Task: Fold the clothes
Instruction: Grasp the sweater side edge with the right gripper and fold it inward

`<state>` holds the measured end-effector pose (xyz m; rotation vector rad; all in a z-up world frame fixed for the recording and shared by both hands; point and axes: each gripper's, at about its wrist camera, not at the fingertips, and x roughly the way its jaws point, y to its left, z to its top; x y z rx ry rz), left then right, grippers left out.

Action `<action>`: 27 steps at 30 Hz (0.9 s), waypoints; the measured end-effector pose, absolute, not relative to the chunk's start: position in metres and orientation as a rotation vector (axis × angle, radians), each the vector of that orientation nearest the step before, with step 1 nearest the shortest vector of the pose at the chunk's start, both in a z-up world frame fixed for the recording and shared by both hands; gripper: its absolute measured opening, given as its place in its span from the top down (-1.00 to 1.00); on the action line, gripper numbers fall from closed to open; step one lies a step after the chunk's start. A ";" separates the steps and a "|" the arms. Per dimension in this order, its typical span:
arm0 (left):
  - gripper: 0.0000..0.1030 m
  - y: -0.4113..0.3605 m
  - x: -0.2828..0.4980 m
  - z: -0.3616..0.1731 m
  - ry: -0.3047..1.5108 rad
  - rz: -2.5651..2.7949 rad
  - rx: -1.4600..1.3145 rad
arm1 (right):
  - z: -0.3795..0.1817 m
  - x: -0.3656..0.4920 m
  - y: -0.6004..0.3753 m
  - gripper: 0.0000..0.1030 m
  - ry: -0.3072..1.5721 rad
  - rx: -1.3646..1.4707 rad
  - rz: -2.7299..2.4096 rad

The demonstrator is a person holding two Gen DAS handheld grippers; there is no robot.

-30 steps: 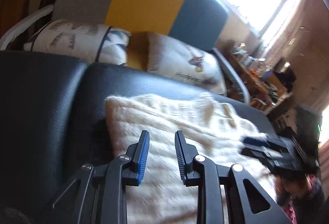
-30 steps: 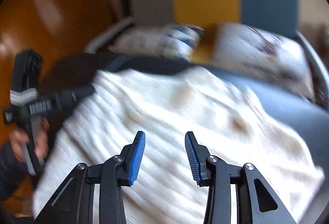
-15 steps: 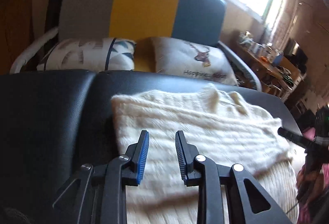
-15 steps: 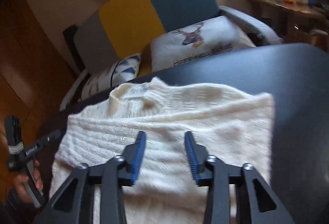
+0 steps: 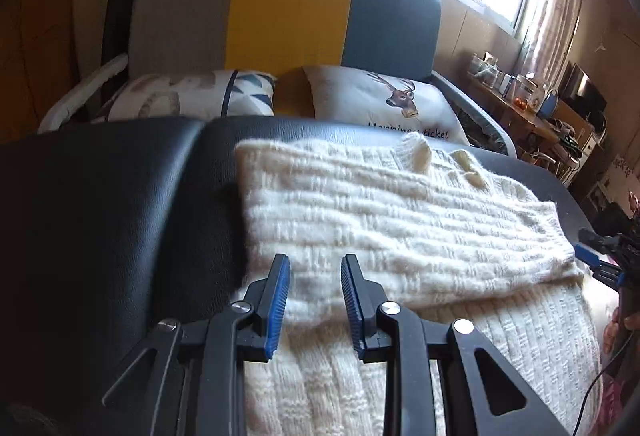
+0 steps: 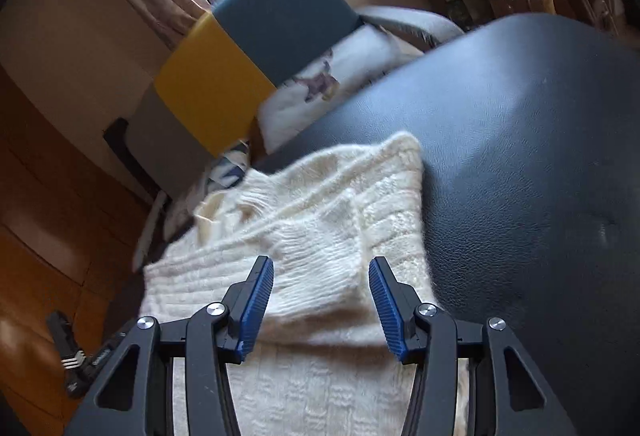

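Hovering over cream sweater (image 6: 320,256), right hand-held gripper (image 6: 321,306) just widened, empty

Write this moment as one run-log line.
cream knit sweater: sleeve folded across | left gripper: open, empty | right gripper: opening, empty

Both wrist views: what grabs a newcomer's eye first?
The cream knit sweater, spread on the black padded surface with a sleeve folded across its body, fills the middle of both views. Behind it stands a sofa backrest in grey, yellow and teal panels, with a deer-print cushion leaning against it. Up front, the left gripper and right gripper hang open over the knit, the right's jaws having just been opening.
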<state>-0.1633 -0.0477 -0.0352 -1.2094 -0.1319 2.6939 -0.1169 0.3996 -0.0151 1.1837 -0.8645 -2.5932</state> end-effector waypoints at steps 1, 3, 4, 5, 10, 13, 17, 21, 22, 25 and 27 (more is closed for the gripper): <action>0.48 -0.047 -0.167 -0.037 -0.118 2.691 -1.228 | -0.020 -0.123 0.396 -0.02 -0.861 1.229 -2.587; 0.48 -0.047 -0.169 -0.043 -0.111 2.688 -1.266 | -0.022 -0.127 0.384 0.04 -0.785 1.236 -2.590; 0.48 -0.046 -0.168 -0.044 -0.111 2.688 -1.264 | -0.023 -0.129 0.377 0.18 -0.745 1.238 -2.588; 0.48 -0.046 -0.166 -0.043 -0.099 2.694 -1.237 | -0.020 -0.131 0.369 0.83 -0.684 1.237 -2.579; 0.46 -0.040 -0.166 -0.052 -0.011 2.673 -1.250 | 0.013 -0.140 0.337 0.83 -0.240 1.176 -2.725; 0.46 -0.041 -0.165 -0.053 -0.014 2.663 -1.266 | -0.011 -0.153 0.348 0.83 -0.275 1.321 -2.709; 0.46 -0.043 -0.159 -0.043 -0.032 2.669 -1.247 | -0.023 -0.150 0.365 0.70 -0.466 1.316 -2.691; 0.46 -0.047 -0.151 -0.018 -0.074 2.698 -1.103 | -0.009 -0.139 0.384 0.19 -0.589 1.272 -2.744; 0.46 -0.046 -0.151 -0.015 -0.063 2.706 -1.086 | 0.002 -0.133 0.386 0.06 -0.546 1.229 -2.819; 0.46 -0.042 -0.159 -0.015 -0.054 2.692 -1.102 | 0.030 -0.121 0.380 -0.08 -0.429 1.094 -2.920; 0.46 -0.039 -0.166 -0.025 -0.046 2.670 -1.165 | 0.038 -0.121 0.363 -0.08 -0.313 1.049 -2.885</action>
